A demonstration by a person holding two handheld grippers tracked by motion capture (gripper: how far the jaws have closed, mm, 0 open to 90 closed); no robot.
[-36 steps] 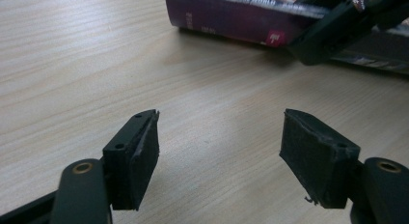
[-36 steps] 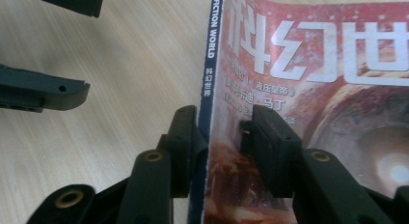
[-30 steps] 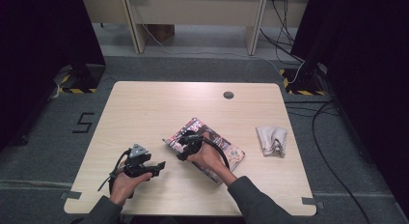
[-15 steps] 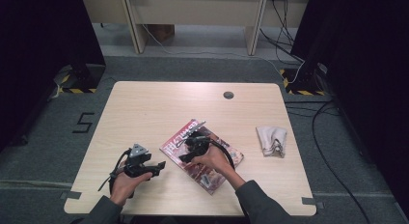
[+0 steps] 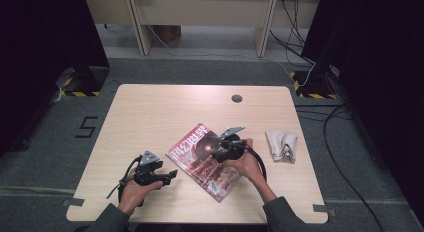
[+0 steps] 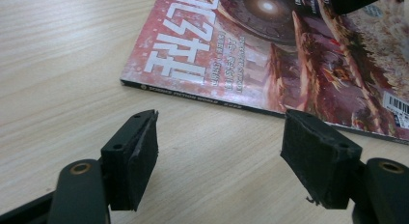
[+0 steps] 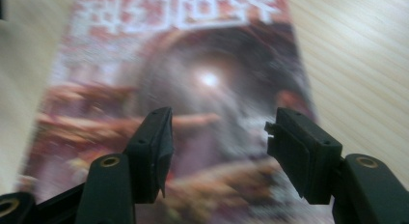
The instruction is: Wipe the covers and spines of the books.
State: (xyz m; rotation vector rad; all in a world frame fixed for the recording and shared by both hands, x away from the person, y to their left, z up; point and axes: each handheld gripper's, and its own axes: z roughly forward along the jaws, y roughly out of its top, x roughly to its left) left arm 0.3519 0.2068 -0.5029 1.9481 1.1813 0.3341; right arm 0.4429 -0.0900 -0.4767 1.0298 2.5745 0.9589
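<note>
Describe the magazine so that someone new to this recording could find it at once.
On the light wooden table, look near the front edge, a little right of the middle. The magazine lies flat and askew there, under the right gripper. Its glossy red cover with big white lettering sets it apart from the pale cloth bundle to its right.

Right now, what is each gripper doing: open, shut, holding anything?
Left gripper: open, nothing between the jaws, on the table just short of the magazine.
Right gripper: open, jaws have just been opening, over the magazine cover, holding nothing.
</note>
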